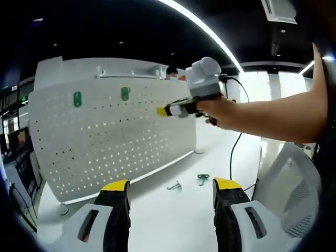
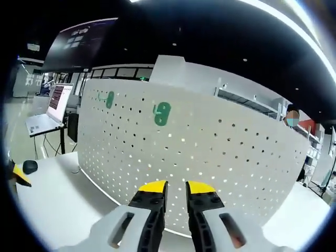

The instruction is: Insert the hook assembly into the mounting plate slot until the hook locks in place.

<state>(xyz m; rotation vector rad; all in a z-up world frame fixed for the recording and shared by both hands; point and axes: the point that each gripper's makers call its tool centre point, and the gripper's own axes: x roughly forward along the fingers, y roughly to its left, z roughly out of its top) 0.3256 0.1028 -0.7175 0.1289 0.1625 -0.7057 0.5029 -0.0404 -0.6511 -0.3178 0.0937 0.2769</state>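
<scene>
Your left claw (image 1: 170, 191) stood apart at the frame's bottom, empty; two hooks (image 1: 189, 182) lay on the white surface (image 1: 173, 220) just above it. Your right claw (image 2: 176, 190), nearly together, faced the pegboard (image 2: 210, 152) below a green hook (image 2: 162, 113).

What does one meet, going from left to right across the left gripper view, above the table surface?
First green hook on the pegboard → second green hook → right gripper, held up near the board → the person's forearm.
</scene>
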